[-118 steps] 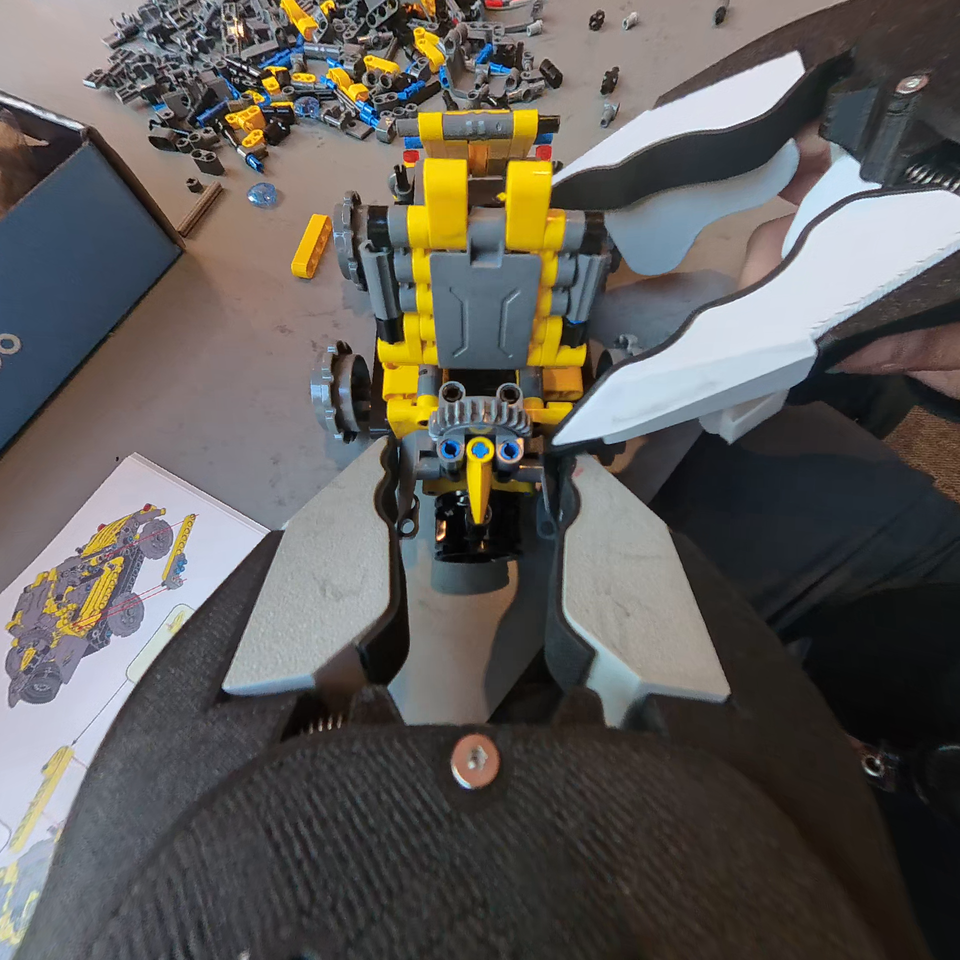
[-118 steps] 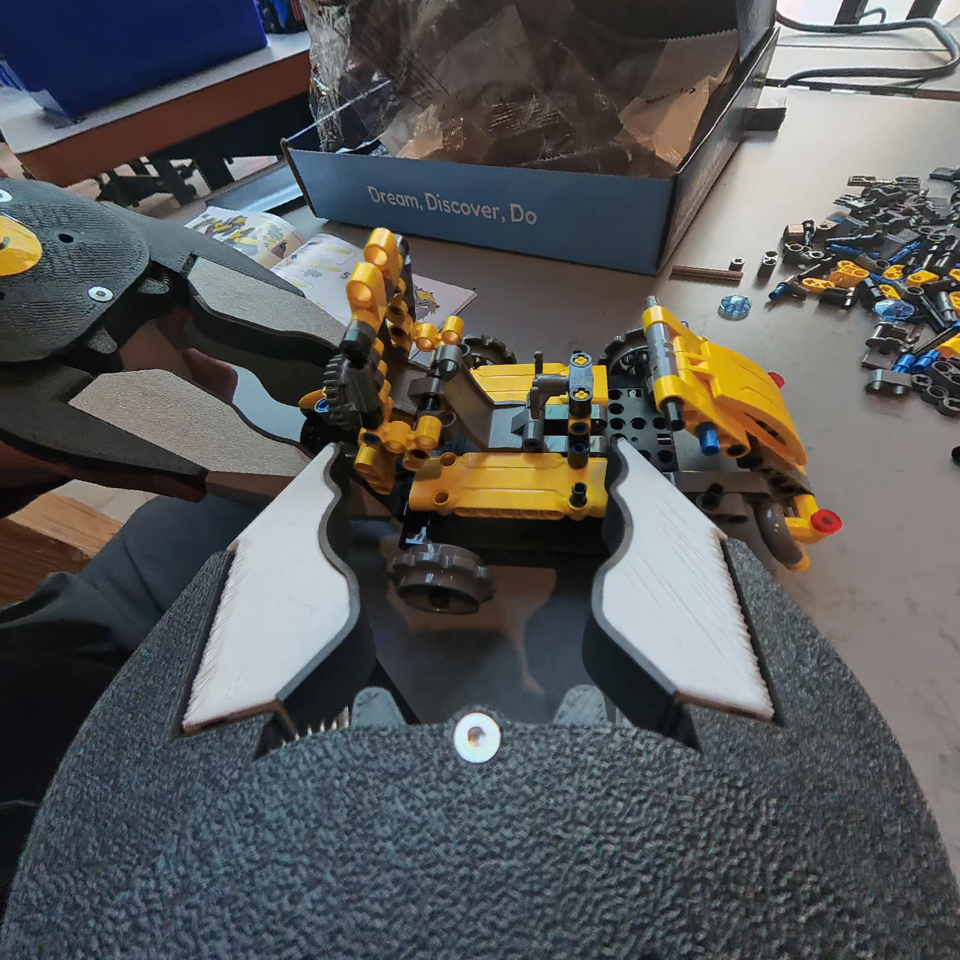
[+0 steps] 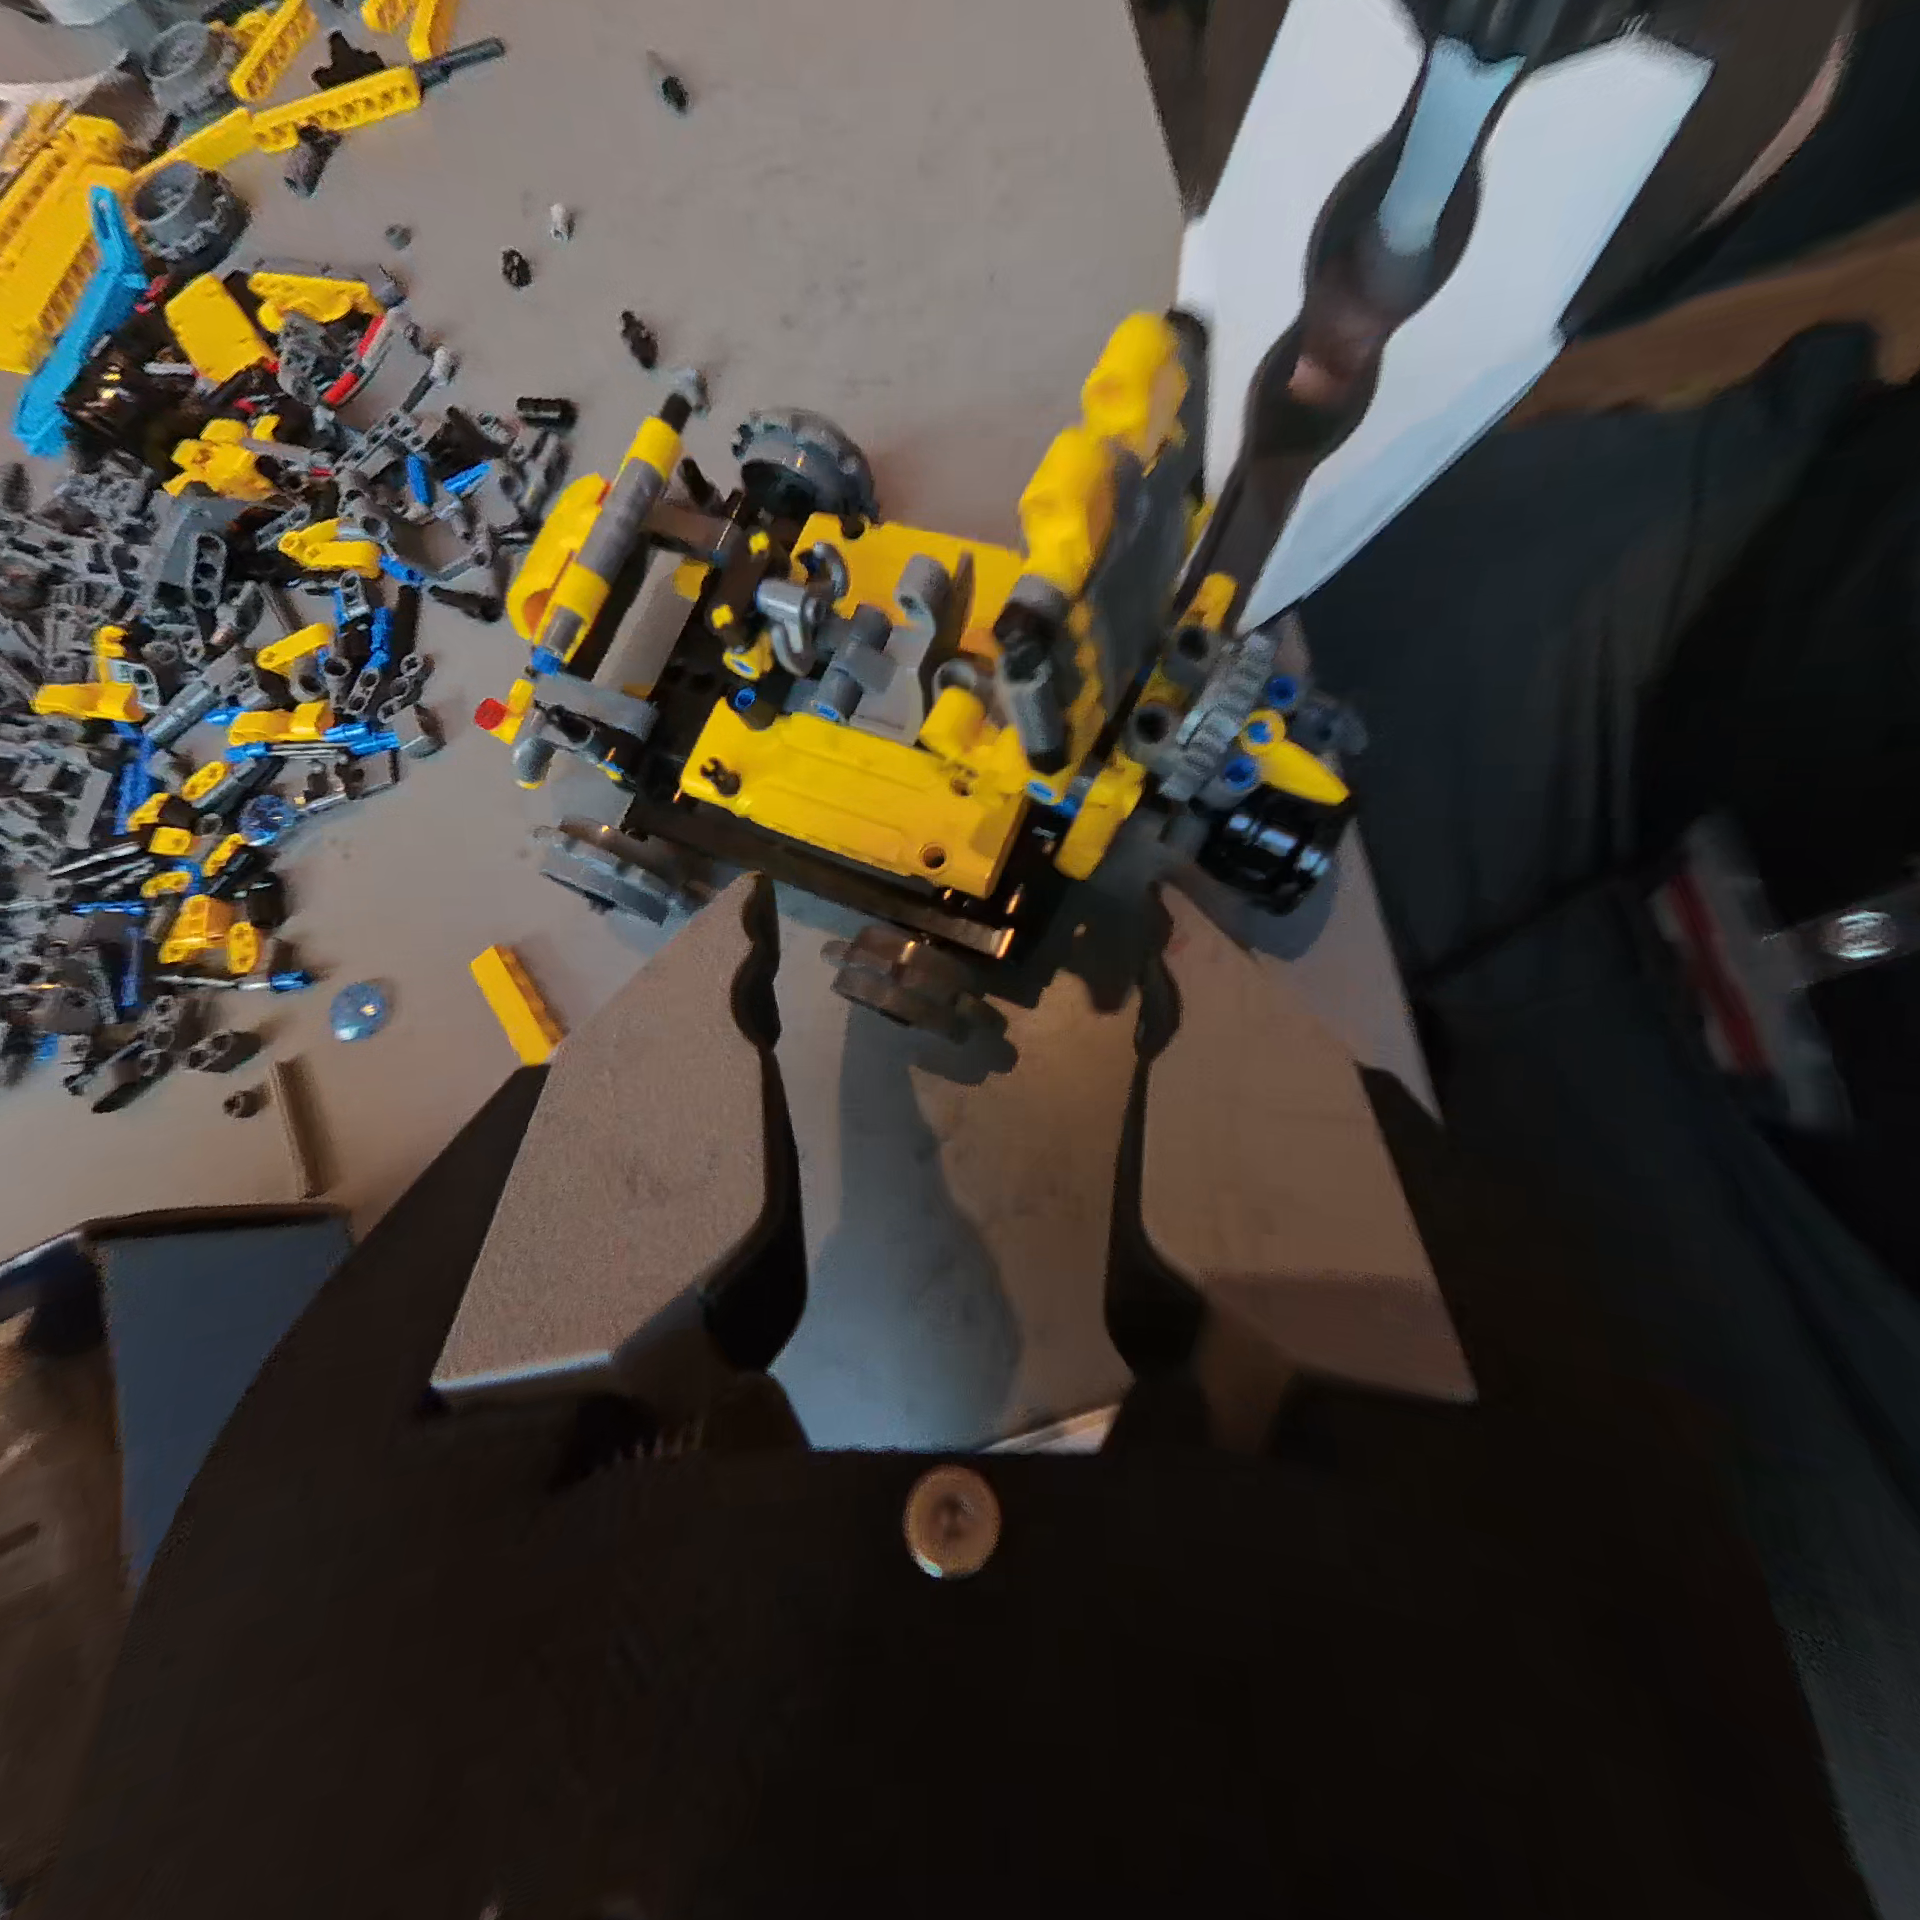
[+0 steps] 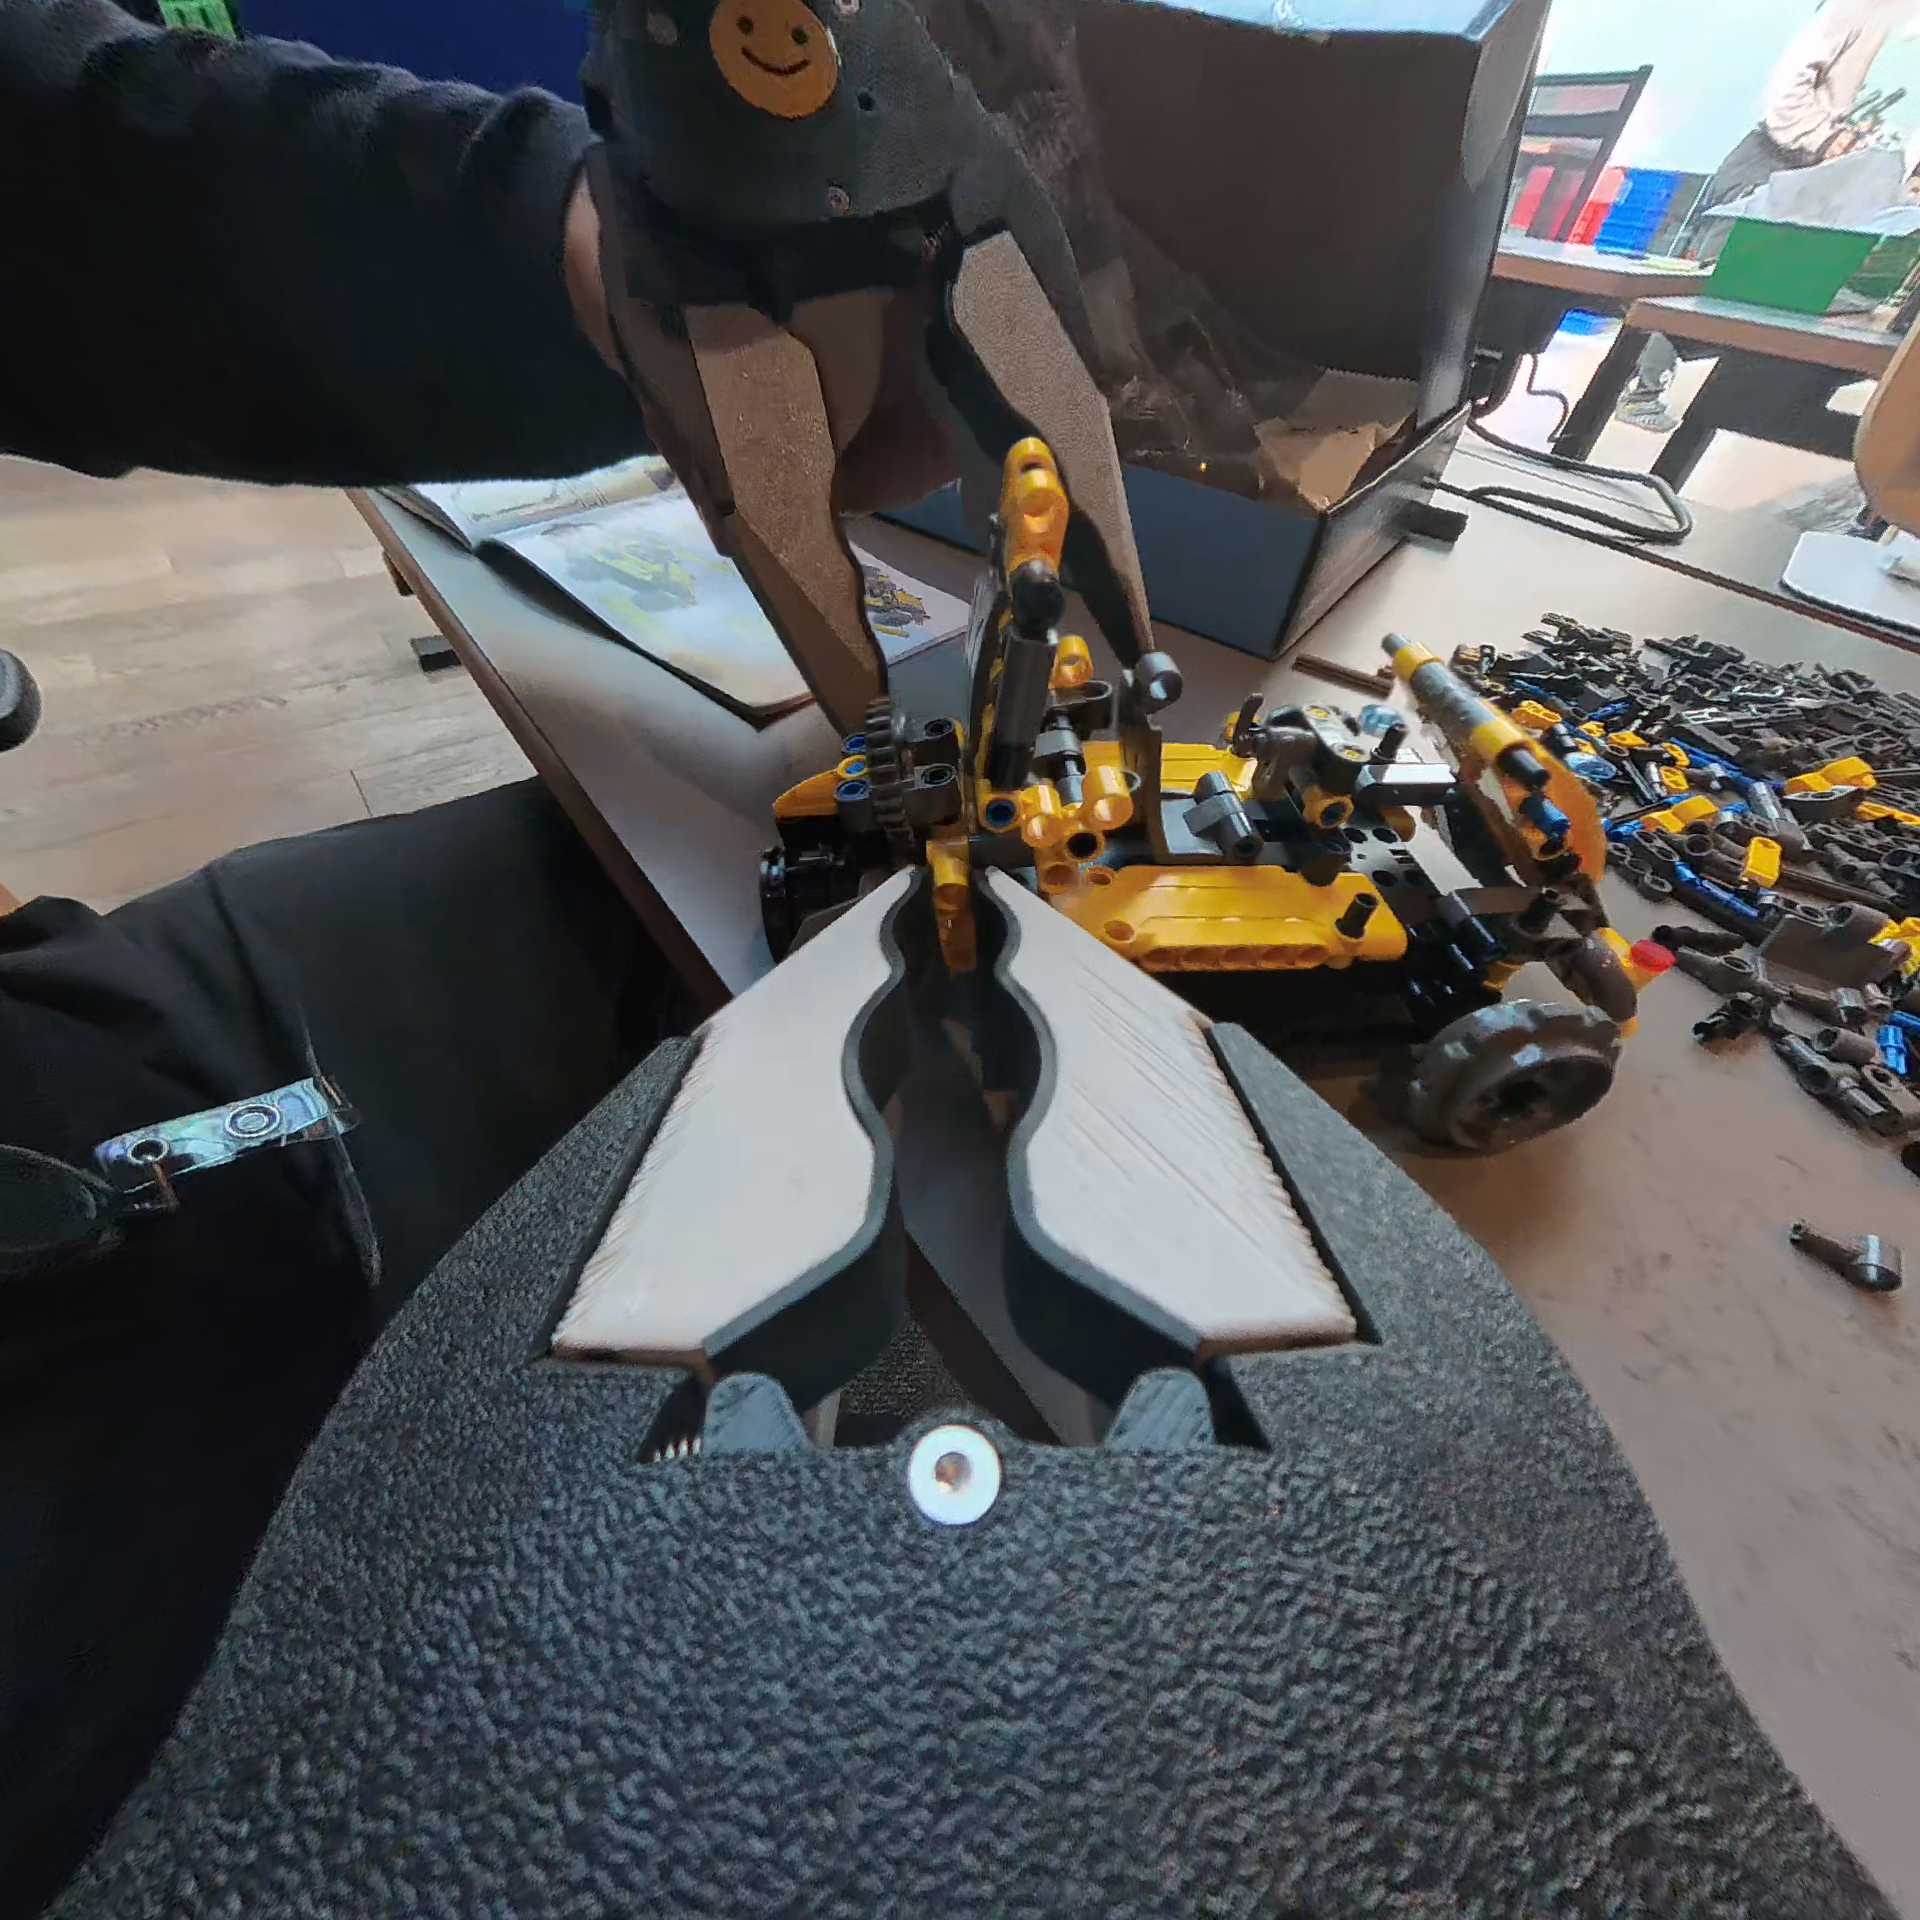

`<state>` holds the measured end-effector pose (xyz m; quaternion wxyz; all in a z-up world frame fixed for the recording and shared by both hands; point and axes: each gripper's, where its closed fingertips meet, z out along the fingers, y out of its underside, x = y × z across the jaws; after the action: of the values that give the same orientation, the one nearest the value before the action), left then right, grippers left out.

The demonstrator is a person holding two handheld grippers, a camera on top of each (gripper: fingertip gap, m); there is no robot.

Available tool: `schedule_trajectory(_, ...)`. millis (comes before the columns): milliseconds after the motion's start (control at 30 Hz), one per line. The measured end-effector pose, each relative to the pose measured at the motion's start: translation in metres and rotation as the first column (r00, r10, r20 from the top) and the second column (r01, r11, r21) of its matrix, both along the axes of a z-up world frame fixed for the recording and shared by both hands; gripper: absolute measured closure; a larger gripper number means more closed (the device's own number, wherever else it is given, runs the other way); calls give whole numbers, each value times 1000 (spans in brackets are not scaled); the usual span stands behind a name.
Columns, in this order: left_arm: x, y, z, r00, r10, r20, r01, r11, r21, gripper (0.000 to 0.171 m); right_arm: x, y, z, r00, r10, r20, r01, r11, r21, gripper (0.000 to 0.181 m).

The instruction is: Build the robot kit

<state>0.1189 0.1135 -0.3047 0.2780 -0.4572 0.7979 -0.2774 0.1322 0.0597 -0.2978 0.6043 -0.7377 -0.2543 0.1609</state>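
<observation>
Two grippers at model vehicle (image 4: 1226, 883) | right gripper (image 4: 951, 914) jaws pinching its yellow beam (image 4: 951, 914) | left gripper (image 3: 951, 935) jaws spread, above it

No wording can be read anywhere. The only sign is a yellow smiley-face sticker (image 4: 774, 52) on the back of the left hand-held gripper (image 4: 997, 665), above the yellow model vehicle (image 4: 1226, 883). The open booklet (image 4: 665, 582) left of that vehicle shows pictures only, too blurred to make out.

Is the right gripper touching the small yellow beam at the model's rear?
Touching. The right wrist view shows the right gripper with its jaws nearly closed on the small yellow beam at the rear of the yellow-and-black brick vehicle.
</observation>
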Motion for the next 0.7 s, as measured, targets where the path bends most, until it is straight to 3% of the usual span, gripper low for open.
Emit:
schedule_trajectory(67, 2, 5, -5, 1000, -4, 9, 4, 998, 63, 106, 2, -1, 0, 1000, 2, -25, -2, 1000, -3, 175)
schedule_trajectory(200, 4, 2, -5, 999, -43, 17, 42, 999, 6, 107, 5, 1, 2, 1000, 3, -28, -3, 1000, -8, 175)
schedule_trajectory(500, 3, -5, -18, 991, -132, 38, 132, 991, -14, 139, 6, 10, 4, 1000, 7, -22, -7, 1000, -16, 175)
schedule_trajectory(700, 1, -4, -3, 979, -172, 110, 180, 982, -61, 133, 7, 12, 4, 999, 14, -34, -14, 1000, -27, 175)
